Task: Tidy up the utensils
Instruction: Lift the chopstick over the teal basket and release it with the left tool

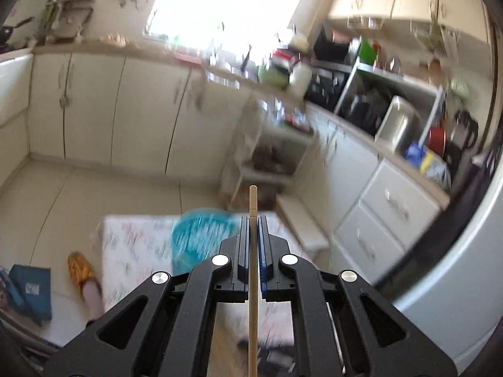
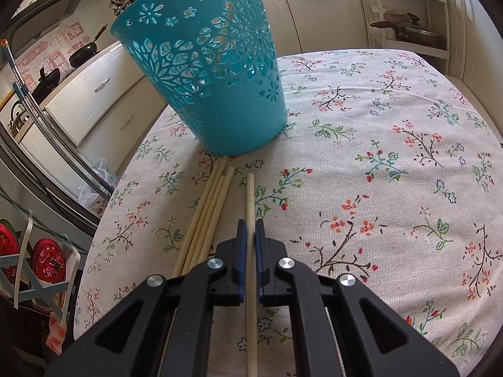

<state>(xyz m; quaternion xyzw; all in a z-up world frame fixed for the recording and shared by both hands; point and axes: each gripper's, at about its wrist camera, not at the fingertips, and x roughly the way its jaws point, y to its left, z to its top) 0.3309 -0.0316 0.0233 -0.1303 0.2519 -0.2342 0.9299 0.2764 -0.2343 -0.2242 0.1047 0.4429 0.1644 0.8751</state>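
A teal perforated basket (image 2: pixel 217 72) stands on the floral tablecloth (image 2: pixel 377 144). Several pale chopsticks (image 2: pixel 207 216) lie side by side on the cloth in front of it. My right gripper (image 2: pixel 250 224) is shut on one chopstick (image 2: pixel 250 194) low over the cloth, pointing toward the basket. My left gripper (image 1: pixel 253 220) is shut on another chopstick (image 1: pixel 253 201), held high above the table; the basket (image 1: pixel 201 232) shows blurred below it, left of the fingers.
Cream kitchen cabinets (image 1: pixel 125 110) and a cluttered counter (image 1: pixel 393 119) ring the room. A white shelf cart (image 2: pixel 405 15) with pans stands behind the table. A stovetop with woks (image 2: pixel 85 53) is at the left. A foot in an orange slipper (image 1: pixel 80 268) is on the floor.
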